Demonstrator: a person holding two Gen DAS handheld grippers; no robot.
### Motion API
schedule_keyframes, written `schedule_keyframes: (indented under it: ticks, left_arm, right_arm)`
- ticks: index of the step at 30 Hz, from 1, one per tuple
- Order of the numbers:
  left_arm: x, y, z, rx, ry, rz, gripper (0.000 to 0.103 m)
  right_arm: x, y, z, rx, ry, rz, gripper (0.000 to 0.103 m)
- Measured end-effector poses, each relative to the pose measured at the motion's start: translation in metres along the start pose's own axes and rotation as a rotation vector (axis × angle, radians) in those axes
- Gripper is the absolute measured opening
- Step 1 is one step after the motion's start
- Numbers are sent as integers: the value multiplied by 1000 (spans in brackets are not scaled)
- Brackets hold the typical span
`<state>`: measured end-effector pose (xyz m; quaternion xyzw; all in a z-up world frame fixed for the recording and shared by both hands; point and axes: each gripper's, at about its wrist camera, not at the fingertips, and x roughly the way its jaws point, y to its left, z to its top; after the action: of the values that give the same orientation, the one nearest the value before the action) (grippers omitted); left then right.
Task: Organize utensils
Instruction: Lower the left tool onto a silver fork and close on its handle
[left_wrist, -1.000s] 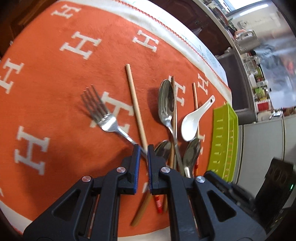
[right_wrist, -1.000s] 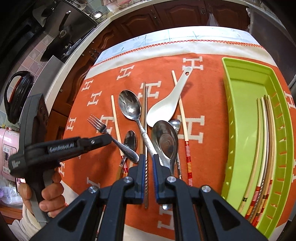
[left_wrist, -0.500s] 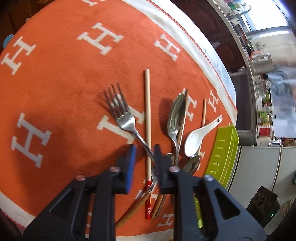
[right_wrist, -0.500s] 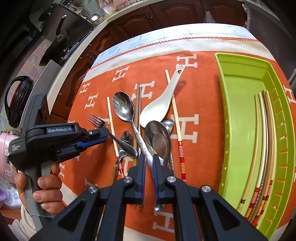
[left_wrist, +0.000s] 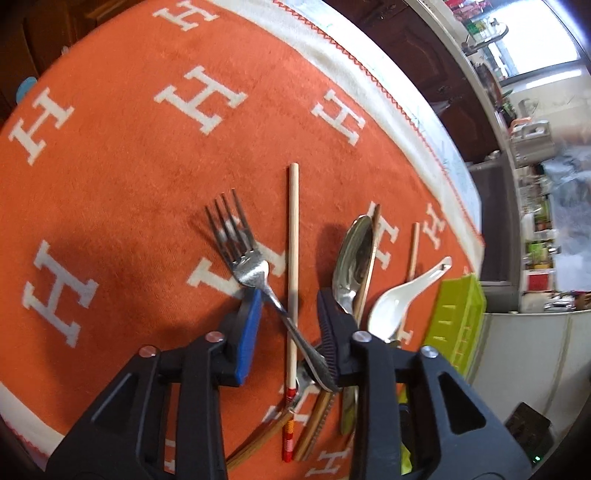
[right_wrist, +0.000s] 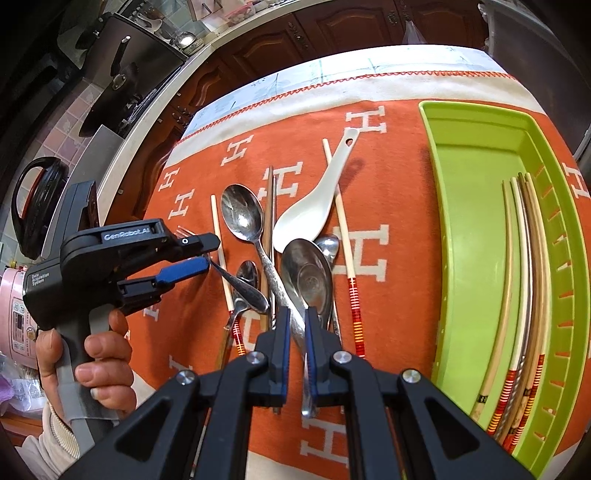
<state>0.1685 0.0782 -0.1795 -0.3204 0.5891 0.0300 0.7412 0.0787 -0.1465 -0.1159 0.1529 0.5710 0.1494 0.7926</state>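
Left wrist view
Surface: an orange cloth (left_wrist: 129, 177) patterned with white H letters is spread under everything.
Left gripper (left_wrist: 288, 314): its jaws are seen closing, with a gap still left between the blue pad and the black ribbed pad.
Fork (left_wrist: 240, 251): a metal fork is laid on the cloth with its tines pointing away; its handle is crossed diagonally between the jaws and is touched by the ribbed pad at its end.
Chopstick (left_wrist: 293, 258): a pale chopstick is laid just beside the fork, also between the jaws, over the fork handle.
Other utensils: a steel spoon (left_wrist: 352, 254) and a white ceramic spoon (left_wrist: 391, 310) are placed beyond the chopstick, on the side away from the fork.
Tray (left_wrist: 458, 317): a lime green tray is seen past the ceramic spoon, well apart from the fork.

Right wrist view
Right gripper (right_wrist: 295, 343): its jaws are pressed shut on the thin handle of a large steel spoon (right_wrist: 306, 280).
Heap: the large spoon is surrounded by the steel spoon (right_wrist: 240, 214), the ceramic spoon (right_wrist: 310, 214) and a red-banded chopstick (right_wrist: 347, 251).
Left gripper (right_wrist: 205, 254): it is held by a hand (right_wrist: 92, 350), well apart from the large spoon, at the fork.
Tray (right_wrist: 461, 206): it is set well apart from the large spoon on the other side; several chopsticks (right_wrist: 524, 277) are gathered along its far wall.
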Motion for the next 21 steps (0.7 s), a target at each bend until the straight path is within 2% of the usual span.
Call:
schedule_keyframes:
  ticks: [1, 3, 10, 21]
  left_arm:
    - [1, -2, 0, 7, -3, 16, 13]
    - [4, -6, 1, 15, -3, 39, 7]
    - [-2, -23, -3, 122, -16, 142, 4]
    - [-27, -19, -8, 227, 13, 125, 0]
  right_arm:
    - [0, 0, 0, 0, 0, -2, 7]
    - [0, -1, -1, -1, -1, -3, 7]
    - [-3, -3, -2, 0, -10, -11, 7]
    - [1, 1, -2, -14, -2, -2, 7]
